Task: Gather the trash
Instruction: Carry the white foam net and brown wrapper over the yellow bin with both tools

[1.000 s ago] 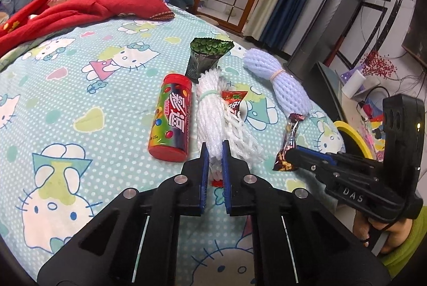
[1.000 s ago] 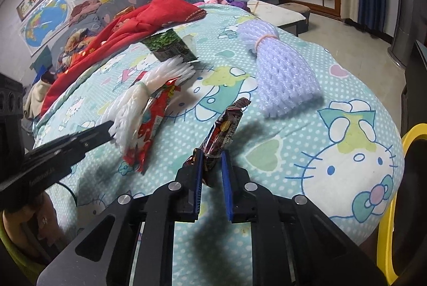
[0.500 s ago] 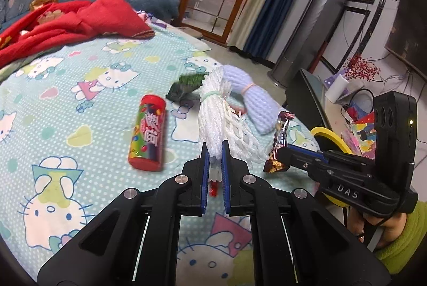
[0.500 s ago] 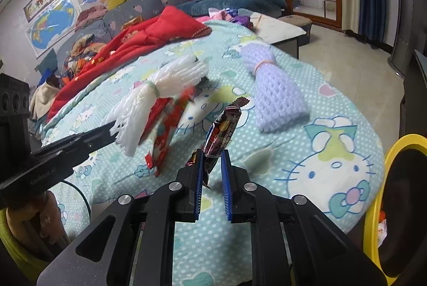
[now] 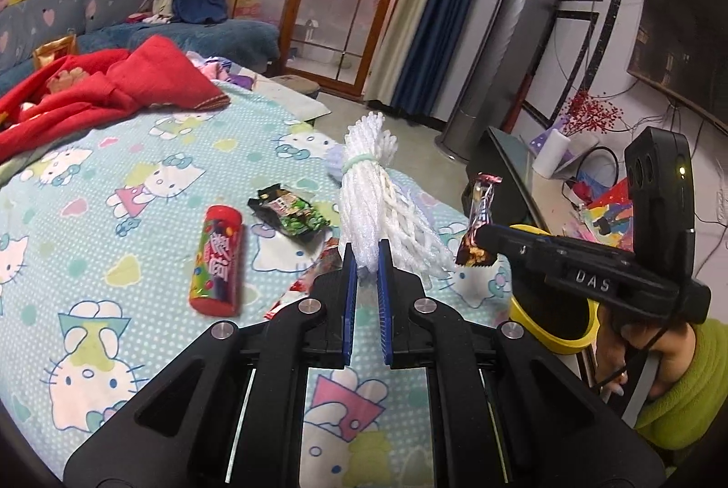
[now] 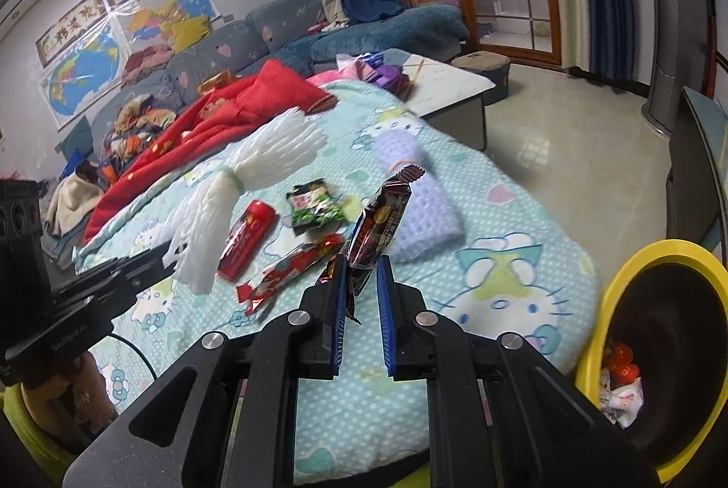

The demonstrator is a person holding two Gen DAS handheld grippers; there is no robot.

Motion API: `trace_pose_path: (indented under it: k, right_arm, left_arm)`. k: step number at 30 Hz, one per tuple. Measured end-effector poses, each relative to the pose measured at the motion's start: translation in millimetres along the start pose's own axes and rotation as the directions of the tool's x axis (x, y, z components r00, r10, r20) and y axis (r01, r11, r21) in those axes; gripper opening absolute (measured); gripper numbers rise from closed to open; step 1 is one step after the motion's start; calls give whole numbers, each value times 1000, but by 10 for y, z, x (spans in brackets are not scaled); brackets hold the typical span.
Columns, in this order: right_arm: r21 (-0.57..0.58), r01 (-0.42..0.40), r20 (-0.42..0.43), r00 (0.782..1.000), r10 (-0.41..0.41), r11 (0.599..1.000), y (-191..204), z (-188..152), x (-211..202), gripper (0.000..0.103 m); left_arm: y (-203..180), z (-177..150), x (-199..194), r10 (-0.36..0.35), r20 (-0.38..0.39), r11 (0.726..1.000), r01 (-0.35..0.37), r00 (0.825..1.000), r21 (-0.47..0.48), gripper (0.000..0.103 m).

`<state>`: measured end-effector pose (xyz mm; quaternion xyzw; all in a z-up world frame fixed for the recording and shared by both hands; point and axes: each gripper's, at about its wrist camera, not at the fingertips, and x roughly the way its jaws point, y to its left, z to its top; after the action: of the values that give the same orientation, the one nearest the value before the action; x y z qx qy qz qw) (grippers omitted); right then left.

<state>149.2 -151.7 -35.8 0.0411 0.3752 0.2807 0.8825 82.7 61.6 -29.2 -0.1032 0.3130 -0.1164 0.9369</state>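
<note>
Blanket [image 5: 136, 242]: Hello Kitty print, spread as the surface under the litter; red cloth [image 5: 113, 87] heaped at the far left.
Candy tube [image 5: 216, 260]: red, lying flat, left of the other pieces, untouched.
Green snack bag [image 5: 291, 210]: flat just beyond the tube, not yet collected.
Red wrapper [image 6: 291, 267]: flat on the blanket, partly hidden behind the left tongs in the left view.
Left gripper [image 5: 365, 265]: pinched nearly closed on the lower end of the white foam net [image 5: 373, 196], raised clear of the blanket, bundle standing upward, likely for carrying.
Purple foam net [image 6: 418, 192]: lying on the blanket beyond, mostly hidden behind the white one in the left view.
Right gripper [image 6: 359, 283]: narrow gap, clamped on the tail of the dark candy wrapper [image 6: 382, 219], held upright in the air.
Yellow bin [image 6: 605, 306]: at the blanket's right edge, some trash already inside; probably the drop point for both held pieces.
</note>
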Motion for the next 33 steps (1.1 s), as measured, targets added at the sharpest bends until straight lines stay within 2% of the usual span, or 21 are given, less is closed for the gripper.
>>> trace_pose_path:
  k: [20,33]
  right_arm:
    - [86,98,94,990,-106,991,-507,41,-494,13]
    - [164,160,143,973,-184,973,-887,-17,-803,13]
  left_arm:
    - [-504,28,75,-78,4,994,78,997,75,5]
    - [-855,2,251,-134,-21,981,135,991,140,5]
